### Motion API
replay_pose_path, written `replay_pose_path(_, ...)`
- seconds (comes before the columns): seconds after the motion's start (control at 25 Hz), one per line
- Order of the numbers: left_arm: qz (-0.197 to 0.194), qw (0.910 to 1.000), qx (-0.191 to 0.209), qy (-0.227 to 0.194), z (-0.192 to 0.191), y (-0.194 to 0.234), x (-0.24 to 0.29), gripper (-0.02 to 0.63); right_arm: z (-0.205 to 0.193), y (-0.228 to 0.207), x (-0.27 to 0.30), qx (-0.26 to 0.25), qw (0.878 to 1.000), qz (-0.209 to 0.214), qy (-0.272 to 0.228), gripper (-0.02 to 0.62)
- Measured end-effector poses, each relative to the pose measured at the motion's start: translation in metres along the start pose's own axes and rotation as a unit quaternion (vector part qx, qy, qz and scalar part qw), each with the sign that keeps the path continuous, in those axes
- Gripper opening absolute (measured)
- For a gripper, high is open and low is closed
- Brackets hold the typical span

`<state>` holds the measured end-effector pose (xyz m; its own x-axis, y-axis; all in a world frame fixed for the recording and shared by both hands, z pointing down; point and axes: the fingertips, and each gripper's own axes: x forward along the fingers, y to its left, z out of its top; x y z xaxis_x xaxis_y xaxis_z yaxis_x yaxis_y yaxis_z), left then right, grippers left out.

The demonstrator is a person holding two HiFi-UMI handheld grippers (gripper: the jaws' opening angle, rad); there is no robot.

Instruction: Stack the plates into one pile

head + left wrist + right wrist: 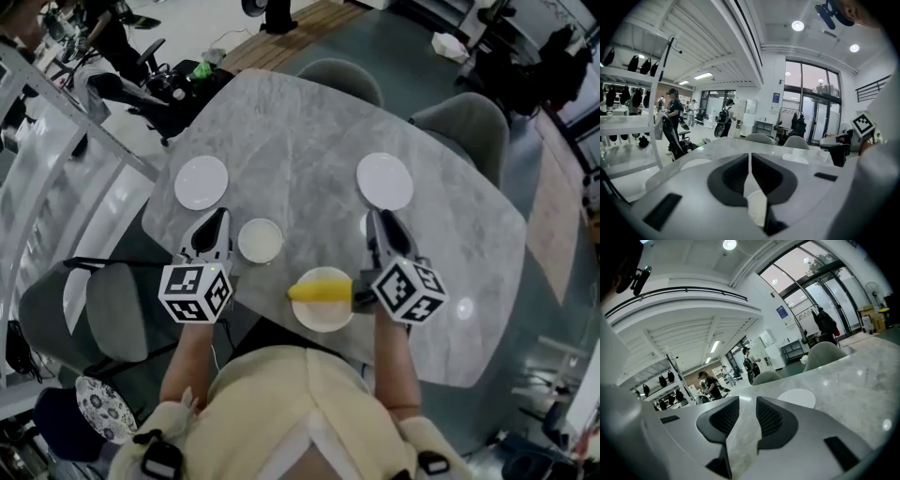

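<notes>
Plates (384,181) flat, face up — left gripper (218,223) jaws together, right gripper (380,225) jaws apart, empty.

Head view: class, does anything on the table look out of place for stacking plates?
Yes. A yellow banana-shaped object lies across the nearest plate. It looks odd for this job, since it would end up between plates if that one is stacked as it is. Nothing looks spilled or broken.

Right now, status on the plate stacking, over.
Left gripper shut, empty. Right gripper open, empty. Plates scattered, none stacked. Banana sits on nearest plate.
</notes>
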<state>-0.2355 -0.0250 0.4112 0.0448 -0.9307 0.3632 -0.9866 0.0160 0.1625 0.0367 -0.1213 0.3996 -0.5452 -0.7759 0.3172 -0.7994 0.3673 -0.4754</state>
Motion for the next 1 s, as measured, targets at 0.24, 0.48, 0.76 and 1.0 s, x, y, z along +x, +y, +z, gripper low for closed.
replay_pose_path(0.24,0.07,0.9964,-0.048,0.001,-0.017,0.057,-0.04,0.108,-0.024,0.035,-0.001,-0.024,0.998,0.039,0.032,0.103)
replay_pose_path(0.48,0.103,0.9919,-0.074,0.004,-0.022,0.098,-0.038,0.164,-0.033,0.04,0.01,-0.056,0.997,0.036,0.046,0.103)
replay_pose_path(0.76,0.108,0.9882,-0.095,0.054,-0.043,0.161,-0.01,0.164,-0.047,0.054,0.035,-0.092,0.994,0.01,0.053,0.103)
replay_pose_path(1.0,0.096,0.9861,-0.1,0.092,-0.056,0.192,0.02,0.164,-0.06,0.061,0.059,-0.099,0.993,-0.012,0.068,0.103)
